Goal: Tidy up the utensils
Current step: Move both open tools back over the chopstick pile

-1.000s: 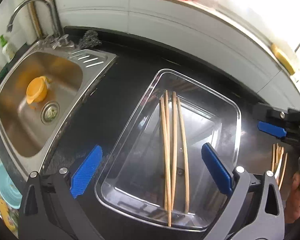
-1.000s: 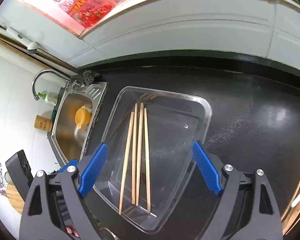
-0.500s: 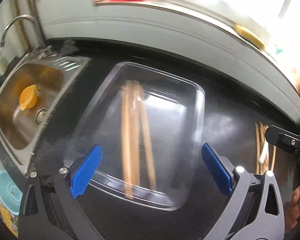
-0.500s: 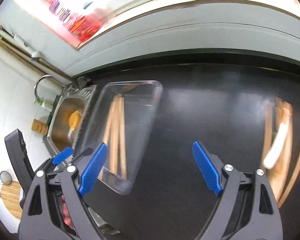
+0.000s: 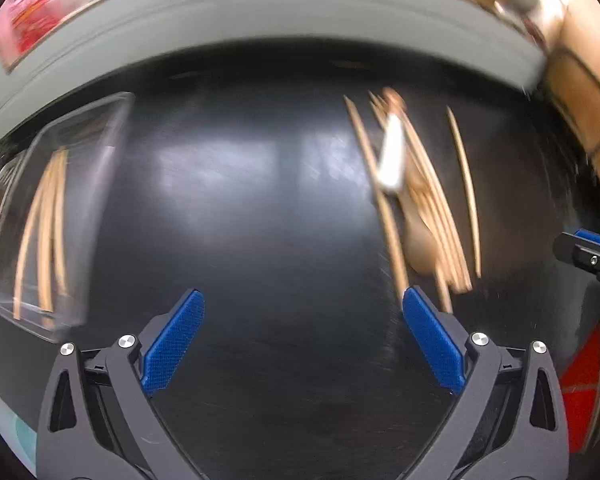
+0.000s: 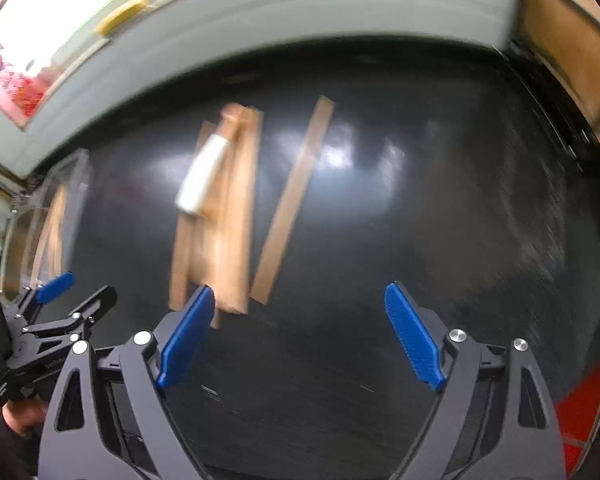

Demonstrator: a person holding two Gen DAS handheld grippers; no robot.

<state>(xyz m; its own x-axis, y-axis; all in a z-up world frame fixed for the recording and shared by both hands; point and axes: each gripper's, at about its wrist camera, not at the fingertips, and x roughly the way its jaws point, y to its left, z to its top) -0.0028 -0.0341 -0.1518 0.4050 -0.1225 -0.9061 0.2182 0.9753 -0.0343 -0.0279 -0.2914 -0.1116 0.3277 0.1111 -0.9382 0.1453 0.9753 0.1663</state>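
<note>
While both frames are smeared by blur, each gripper hangs spread wide and empty over the black counter (image 5: 260, 220)

The left gripper (image 5: 302, 338) has bare counter between its blue pads, as does the right gripper (image 6: 300, 334). A loose pile of chopsticks (image 6: 228, 216) with a white-handled utensil (image 6: 202, 176) lies toward the counter's back edge; the clear tray (image 5: 60, 216), near the left edge, holds more chopsticks (image 5: 46, 232)
</note>
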